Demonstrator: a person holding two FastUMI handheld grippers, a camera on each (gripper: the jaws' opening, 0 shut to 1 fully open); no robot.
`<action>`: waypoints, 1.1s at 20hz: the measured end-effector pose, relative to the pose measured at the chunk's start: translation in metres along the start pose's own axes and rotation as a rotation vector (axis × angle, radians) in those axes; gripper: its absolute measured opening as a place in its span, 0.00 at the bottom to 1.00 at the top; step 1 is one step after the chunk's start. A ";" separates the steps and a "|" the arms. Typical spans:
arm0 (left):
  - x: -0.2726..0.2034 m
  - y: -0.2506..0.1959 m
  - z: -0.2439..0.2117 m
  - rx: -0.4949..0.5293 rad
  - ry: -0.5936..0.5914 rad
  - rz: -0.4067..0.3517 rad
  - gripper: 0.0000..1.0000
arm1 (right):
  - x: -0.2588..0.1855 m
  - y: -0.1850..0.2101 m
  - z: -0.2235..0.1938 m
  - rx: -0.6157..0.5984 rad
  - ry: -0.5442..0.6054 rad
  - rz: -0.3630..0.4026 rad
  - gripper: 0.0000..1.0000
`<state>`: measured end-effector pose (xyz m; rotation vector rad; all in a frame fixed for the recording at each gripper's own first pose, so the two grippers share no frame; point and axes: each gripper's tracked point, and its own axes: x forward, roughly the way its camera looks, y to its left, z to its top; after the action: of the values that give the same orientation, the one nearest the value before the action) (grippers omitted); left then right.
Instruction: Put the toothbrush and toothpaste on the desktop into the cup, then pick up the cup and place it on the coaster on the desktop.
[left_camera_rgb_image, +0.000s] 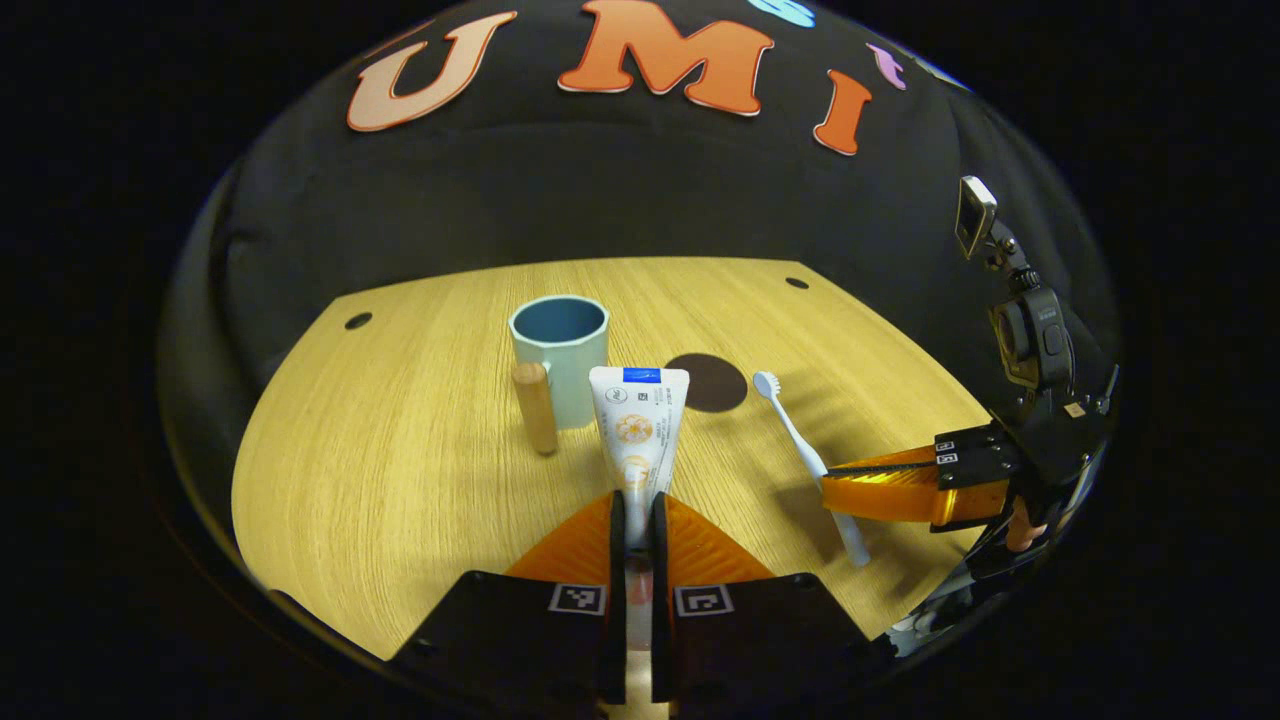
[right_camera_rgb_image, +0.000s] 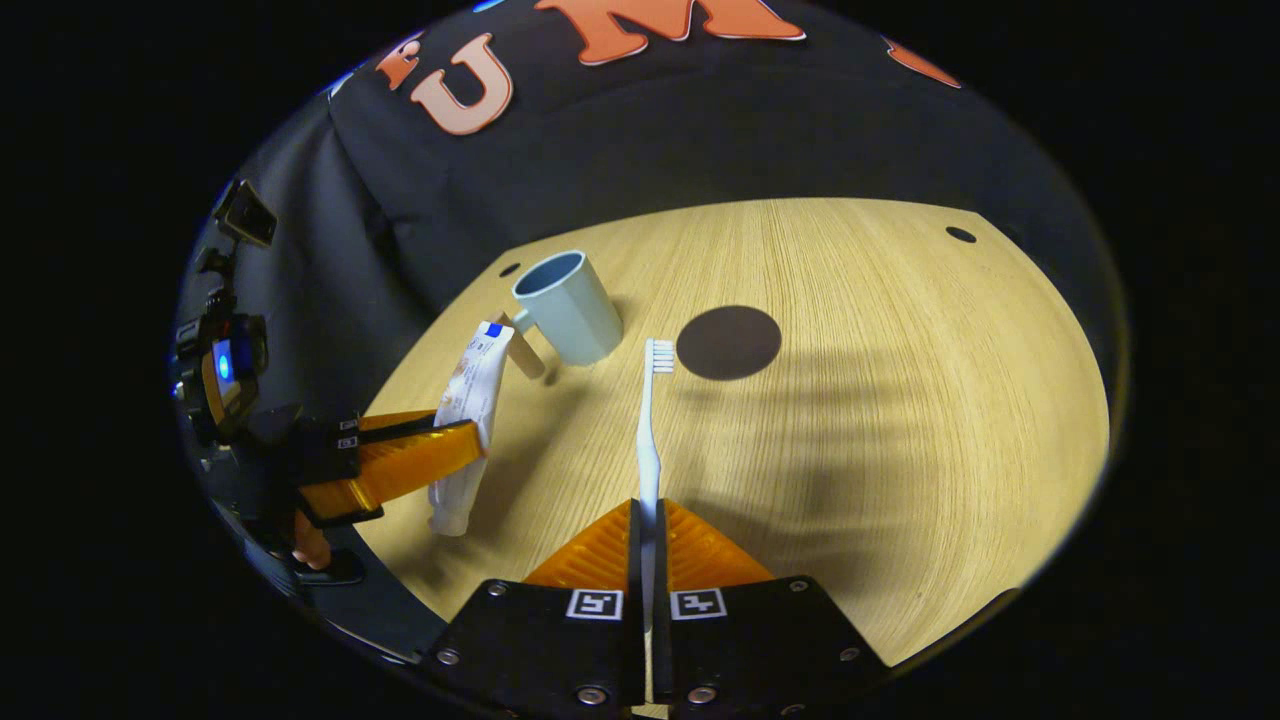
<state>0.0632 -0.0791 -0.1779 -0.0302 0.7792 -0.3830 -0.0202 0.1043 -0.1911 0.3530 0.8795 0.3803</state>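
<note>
Toothpaste tube (left_camera_rgb_image: 638, 425) is pinched near its cap end by the left tool (left_camera_rgb_image: 632, 520), flat crimp end pointing toward the cup (left_camera_rgb_image: 560, 355). Toothbrush (right_camera_rgb_image: 650, 430) is clamped low on its handle by the right tool (right_camera_rgb_image: 647, 520), bristle head forward. Both look lifted off the tabletop (left_camera_rgb_image: 400, 480). The cup stands upright with a wooden handle (left_camera_rgb_image: 535, 405), just beside the dark round coaster (left_camera_rgb_image: 712, 383). Risks, as a judgement: the soft tube may flex or slip from the narrow grip; two long items aimed at one small mouth could collide or knock the cup over; the thin brush may pivot between the fingers.
</note>
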 end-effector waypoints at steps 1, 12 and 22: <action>-0.001 0.001 0.002 -0.003 -0.040 -0.002 0.11 | -0.004 0.000 0.007 0.000 -0.038 0.003 0.03; -0.012 0.022 0.028 -0.078 -0.389 0.101 0.10 | -0.026 0.003 0.045 -0.093 -0.340 0.015 0.03; -0.023 0.047 0.096 -0.105 -0.642 0.164 0.10 | -0.038 0.026 0.103 -0.135 -0.579 0.047 0.03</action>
<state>0.1296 -0.0386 -0.1013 -0.1774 0.1637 -0.1568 0.0354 0.0953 -0.0929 0.3349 0.2786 0.3524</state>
